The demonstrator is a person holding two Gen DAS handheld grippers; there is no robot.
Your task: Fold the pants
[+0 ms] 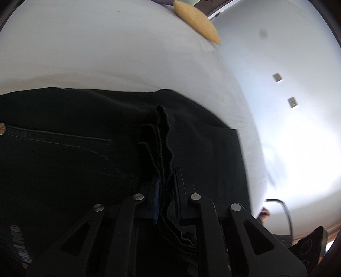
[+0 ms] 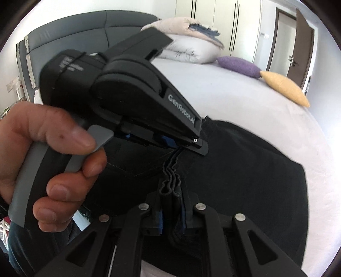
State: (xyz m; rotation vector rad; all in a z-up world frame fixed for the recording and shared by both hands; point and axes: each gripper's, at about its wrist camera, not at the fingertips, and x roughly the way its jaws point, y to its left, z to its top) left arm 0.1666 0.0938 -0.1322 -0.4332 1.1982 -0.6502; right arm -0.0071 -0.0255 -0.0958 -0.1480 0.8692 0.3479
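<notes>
- Left wrist view: the black pants (image 1: 74, 153) lie spread on the white bed (image 1: 106, 53). The left gripper (image 1: 165, 187) pinches a bunched, wavy stack of their hems between its fingers. A yellow cushion (image 1: 197, 20) sits at the bed's far edge.
- Right wrist view: the right gripper (image 2: 171, 204) pinches the same bunched hems. Just beyond, a hand (image 2: 42, 153) holds the left gripper (image 2: 187, 147), clamped on that fabric. A purple cushion (image 2: 238, 65) lies beside the yellow one.
</notes>
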